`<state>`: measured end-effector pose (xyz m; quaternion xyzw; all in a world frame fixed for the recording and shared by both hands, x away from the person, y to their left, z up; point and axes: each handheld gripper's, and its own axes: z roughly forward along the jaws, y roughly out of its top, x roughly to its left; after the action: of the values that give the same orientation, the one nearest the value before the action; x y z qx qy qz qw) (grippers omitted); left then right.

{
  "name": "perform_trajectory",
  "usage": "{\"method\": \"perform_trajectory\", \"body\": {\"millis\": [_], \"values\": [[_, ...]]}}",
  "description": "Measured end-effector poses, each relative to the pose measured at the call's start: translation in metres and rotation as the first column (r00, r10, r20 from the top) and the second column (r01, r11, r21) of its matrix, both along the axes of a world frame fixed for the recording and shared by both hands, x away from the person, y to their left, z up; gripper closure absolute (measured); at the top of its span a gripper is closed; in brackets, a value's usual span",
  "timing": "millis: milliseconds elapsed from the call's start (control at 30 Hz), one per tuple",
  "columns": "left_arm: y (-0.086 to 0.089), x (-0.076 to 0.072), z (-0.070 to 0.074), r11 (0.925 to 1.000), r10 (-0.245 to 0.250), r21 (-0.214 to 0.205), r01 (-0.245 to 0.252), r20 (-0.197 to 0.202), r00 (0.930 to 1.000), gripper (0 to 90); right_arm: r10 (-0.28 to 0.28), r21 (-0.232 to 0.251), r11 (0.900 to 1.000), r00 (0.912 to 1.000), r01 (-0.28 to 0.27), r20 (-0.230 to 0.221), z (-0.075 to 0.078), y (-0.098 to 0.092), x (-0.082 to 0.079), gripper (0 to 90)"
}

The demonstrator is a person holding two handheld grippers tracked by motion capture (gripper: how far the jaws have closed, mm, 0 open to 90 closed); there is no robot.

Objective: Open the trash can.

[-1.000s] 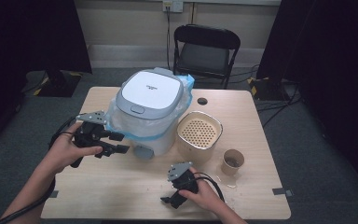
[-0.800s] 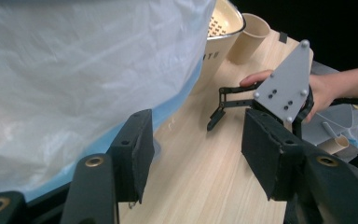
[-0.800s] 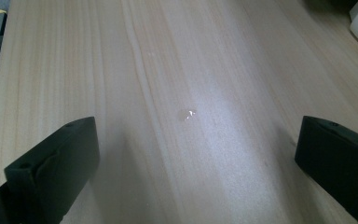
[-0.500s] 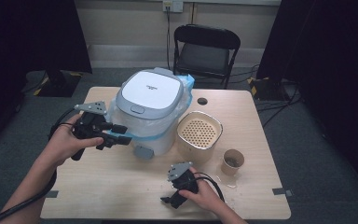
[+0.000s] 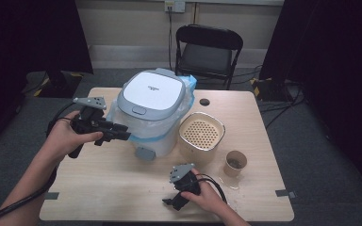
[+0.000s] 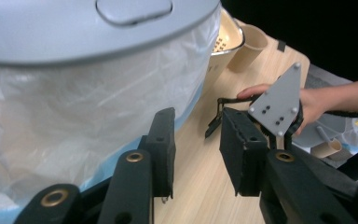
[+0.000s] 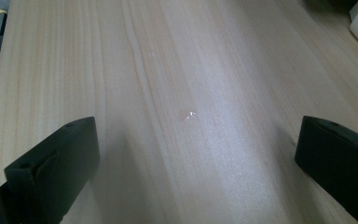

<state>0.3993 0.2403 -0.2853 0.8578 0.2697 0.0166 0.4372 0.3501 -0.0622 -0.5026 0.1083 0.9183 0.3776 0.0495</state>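
A white appliance with a grey-rimmed lid (image 5: 152, 96) stands mid-table, its body wrapped in clear plastic (image 6: 88, 98). My left gripper (image 5: 122, 136) is held just off the table at the appliance's front left side, pointing at the wrapped wall. Its jaws are open with nothing between them, and in the left gripper view the left gripper (image 6: 198, 149) sits close beside the plastic. My right gripper (image 5: 172, 203) rests near the table's front edge. In its own view the right gripper (image 7: 196, 154) is wide open over bare wood.
A beige perforated basket (image 5: 201, 134) stands right of the appliance, with a paper cup (image 5: 235, 162) beyond it. A small black disc (image 5: 204, 101) lies at the back. A black chair (image 5: 208, 47) stands behind the table (image 5: 103, 188). A cable trails from each gripper.
My left gripper has risen slightly and moved right, closer to the wrapped appliance. The right gripper has stayed where it was.
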Motion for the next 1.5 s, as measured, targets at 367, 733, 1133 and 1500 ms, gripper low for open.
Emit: {"method": "perform_trajectory", "body": {"millis": [367, 733, 1133, 1500], "values": [[-0.01, 0.007, 0.02, 0.9999, -0.006, -0.013, 0.006, 0.004, 1.0, 72.8, 0.001, -0.001, 1.0, 1.0, -0.001, -0.001, 0.0, 0.0, 0.0, 0.0], [-0.015, 0.012, 0.036, 1.0, 0.0, -0.002, 0.0, -0.001, 1.0, 83.3, 0.001, -0.001, 1.0, 1.0, -0.001, -0.001, 0.0, 0.0, 0.0, 0.0], [-0.023, 0.021, 0.048, 0.9998, 0.008, 0.016, -0.008, -0.001, 1.0, 88.5, -0.003, -0.006, 1.0, 0.9999, 0.003, -0.01, 0.0, 0.0, 0.0, 0.0], [-0.029, 0.032, 0.055, 0.9997, 0.024, 0.004, -0.024, -0.014, 0.9996, 90.0, 0.002, -0.005, 1.0, 1.0, -0.002, -0.005, 0.0, 0.0, 0.0, 0.0]]}}
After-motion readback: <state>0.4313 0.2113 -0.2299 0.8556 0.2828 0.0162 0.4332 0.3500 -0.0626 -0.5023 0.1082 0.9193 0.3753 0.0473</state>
